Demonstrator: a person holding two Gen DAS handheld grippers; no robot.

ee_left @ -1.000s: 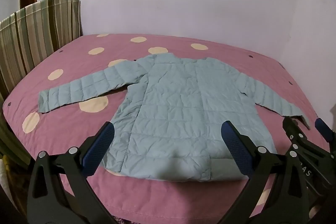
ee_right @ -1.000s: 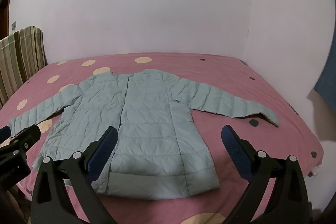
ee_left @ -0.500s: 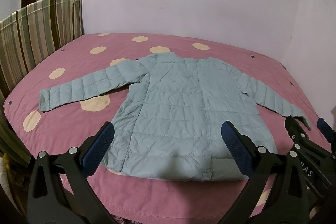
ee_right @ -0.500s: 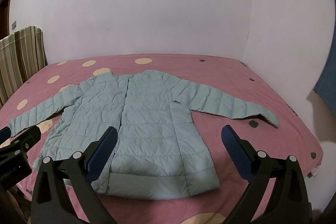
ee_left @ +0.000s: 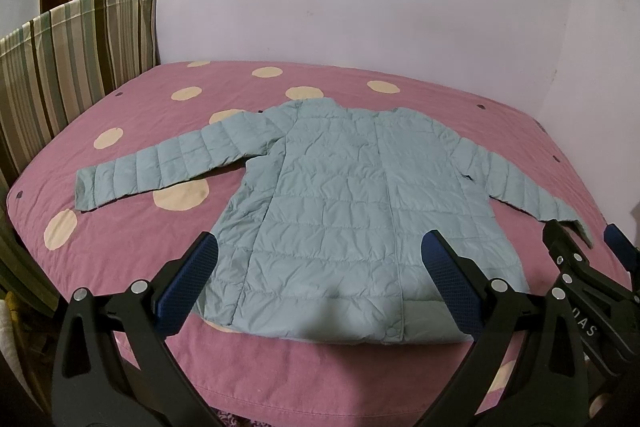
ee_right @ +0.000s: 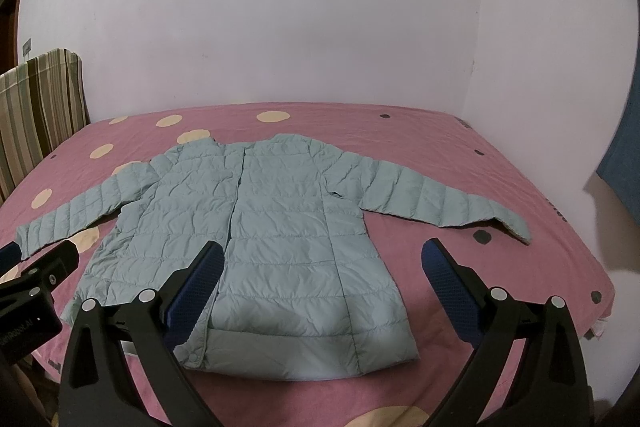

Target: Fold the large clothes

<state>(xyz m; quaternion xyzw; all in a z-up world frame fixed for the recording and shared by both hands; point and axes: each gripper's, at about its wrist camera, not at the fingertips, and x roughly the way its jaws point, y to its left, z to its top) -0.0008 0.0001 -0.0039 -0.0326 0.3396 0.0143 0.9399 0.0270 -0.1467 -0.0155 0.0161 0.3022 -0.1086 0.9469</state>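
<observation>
Jacket: a pale blue-green quilted puffer jacket [ee_left: 360,203], stitched in horizontal channels and lightly crinkled, lies flat and front-up in the middle of the bed, closed, with snap buttons near the hem.
Sleeves: both spread outward, one toward 9 o'clock and one toward 3 o'clock in the left wrist view; the cuffs lie on the cover.
Bed: a pink cotton cover [ee_left: 132,247] with cream dots and a few small dark dots, smooth and taut, rounded at the near edge.
Left gripper: the left gripper [ee_left: 320,263] hangs above the hem at 6 o'clock, its black fingers with blue textured pads spread wide and holding nothing.
Right gripper: the right gripper [ee_right: 322,271] hovers over the hem's right half, fingers likewise wide apart and empty.
Surroundings: a striped headboard [ee_left: 60,67] in brown, green and cream stands at 9 to 10 o'clock; plain pale walls [ee_right: 280,7] rise behind; a dark blue cloth [ee_right: 624,155] hangs at 3 o'clock.
In the way: each gripper's frame covers part of the hem.
</observation>
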